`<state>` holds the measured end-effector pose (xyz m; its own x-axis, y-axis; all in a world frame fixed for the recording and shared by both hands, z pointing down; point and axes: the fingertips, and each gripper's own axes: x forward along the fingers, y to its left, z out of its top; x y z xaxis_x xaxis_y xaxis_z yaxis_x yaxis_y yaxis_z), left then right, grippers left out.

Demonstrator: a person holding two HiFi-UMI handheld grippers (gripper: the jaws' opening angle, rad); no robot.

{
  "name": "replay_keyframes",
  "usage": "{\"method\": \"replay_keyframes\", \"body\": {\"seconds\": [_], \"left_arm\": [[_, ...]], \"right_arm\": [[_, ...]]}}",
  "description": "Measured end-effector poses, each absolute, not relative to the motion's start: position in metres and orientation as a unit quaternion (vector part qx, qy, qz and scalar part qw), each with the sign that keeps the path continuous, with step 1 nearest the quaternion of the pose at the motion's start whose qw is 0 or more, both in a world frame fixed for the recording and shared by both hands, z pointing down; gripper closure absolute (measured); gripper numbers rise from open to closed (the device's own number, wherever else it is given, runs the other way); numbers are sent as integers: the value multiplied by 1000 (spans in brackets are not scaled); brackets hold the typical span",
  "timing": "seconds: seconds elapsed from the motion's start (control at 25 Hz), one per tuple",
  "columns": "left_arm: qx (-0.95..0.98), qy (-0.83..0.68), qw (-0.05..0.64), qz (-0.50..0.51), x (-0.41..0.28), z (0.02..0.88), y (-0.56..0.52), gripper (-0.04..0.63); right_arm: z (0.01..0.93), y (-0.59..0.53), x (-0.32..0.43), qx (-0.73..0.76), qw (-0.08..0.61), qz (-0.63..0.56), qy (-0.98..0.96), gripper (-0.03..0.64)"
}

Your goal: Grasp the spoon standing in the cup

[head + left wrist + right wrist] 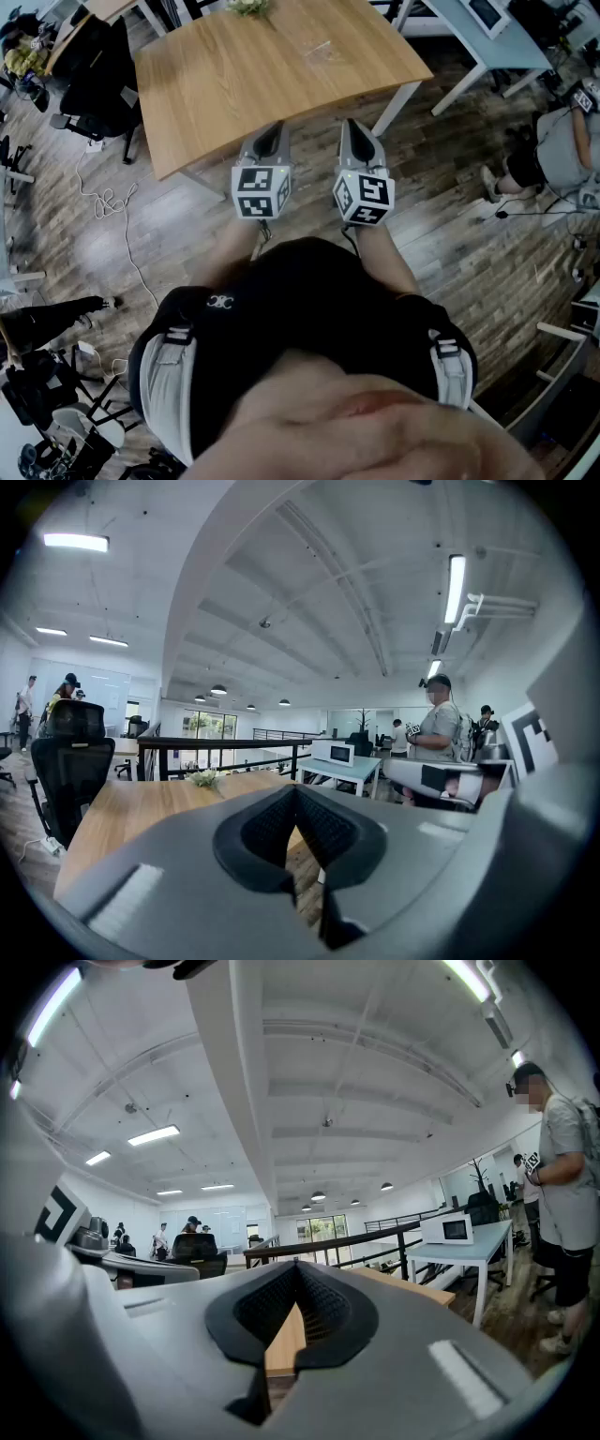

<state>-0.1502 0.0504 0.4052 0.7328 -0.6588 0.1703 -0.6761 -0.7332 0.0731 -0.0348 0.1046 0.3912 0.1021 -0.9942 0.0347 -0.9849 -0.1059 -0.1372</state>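
Fingers shut tip to tip, empty: left gripper, right gripper | spoon, cup: not seen; faint clear thing on table at 12 o'clock | next: step close, open wide, pinch spoon handle gently.

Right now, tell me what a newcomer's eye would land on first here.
The left gripper and right gripper, held side by side and pointing toward the wooden table, both with jaws together and empty. At the table's far edge lies a small bunch of flowers.
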Motion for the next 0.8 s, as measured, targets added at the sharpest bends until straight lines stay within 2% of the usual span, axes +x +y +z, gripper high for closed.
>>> {"method": "replay_keyframes", "body": {"seconds": [0.8], "left_arm": [[923,-374,67,59,-116,417,88,584]], "right_arm": [[406,134,-13,-711,43,-66,698,617]]}}
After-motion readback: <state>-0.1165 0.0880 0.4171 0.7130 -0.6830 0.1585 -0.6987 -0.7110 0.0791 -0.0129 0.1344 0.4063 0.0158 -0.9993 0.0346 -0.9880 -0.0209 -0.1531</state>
